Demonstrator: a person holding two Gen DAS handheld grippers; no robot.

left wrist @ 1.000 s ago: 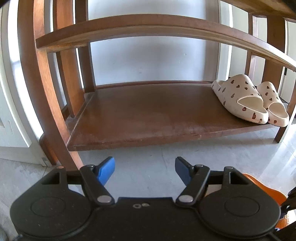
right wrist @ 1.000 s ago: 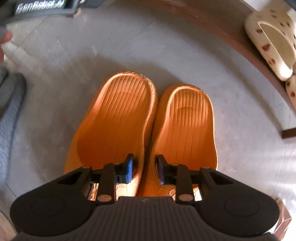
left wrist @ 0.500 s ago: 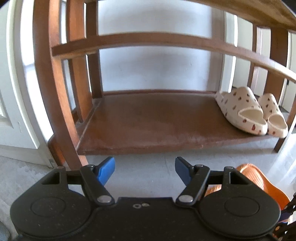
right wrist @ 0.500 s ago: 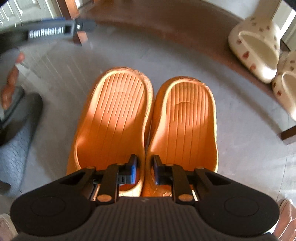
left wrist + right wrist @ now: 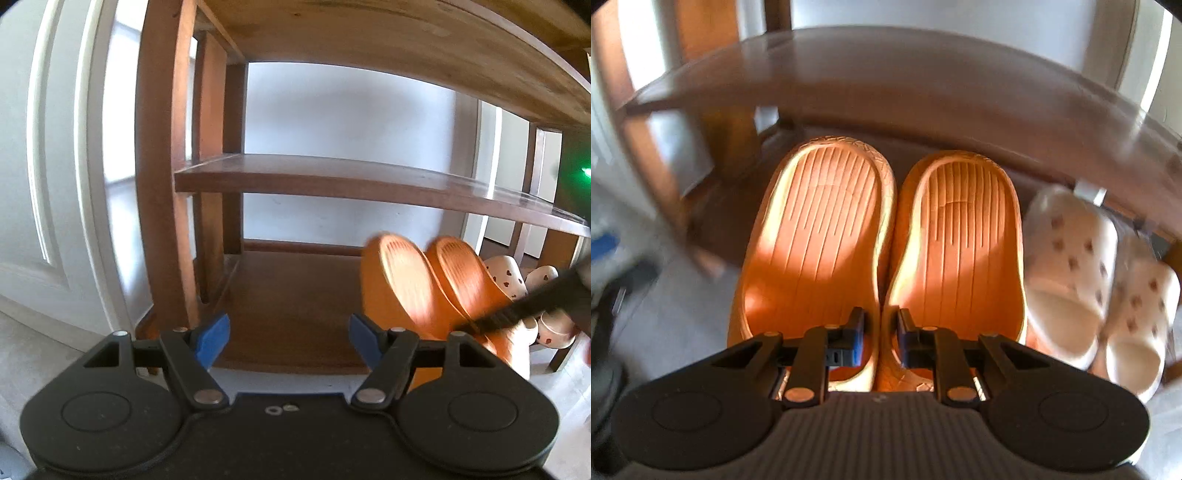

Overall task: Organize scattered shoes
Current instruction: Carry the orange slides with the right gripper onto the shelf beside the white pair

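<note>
Two orange slippers hang side by side, pinched together at their inner heel walls by my right gripper, which is shut on them. They are lifted with toes toward the bottom shelf of the wooden rack. In the left wrist view the same orange slippers appear tilted up over the bottom shelf, held by the right gripper's black body. My left gripper stands open with nothing between its blue pads, low in front of the rack.
A pair of cream slippers with brown hearts sits on the bottom shelf at the right, close beside the orange pair. The middle shelf spans above. A white door stands left of the rack's post.
My right gripper has lifted the orange slippers off the floor and carried them toward the bottom shelf. The left gripper rose, so the view now shows the middle shelf; its jaws stayed open.
</note>
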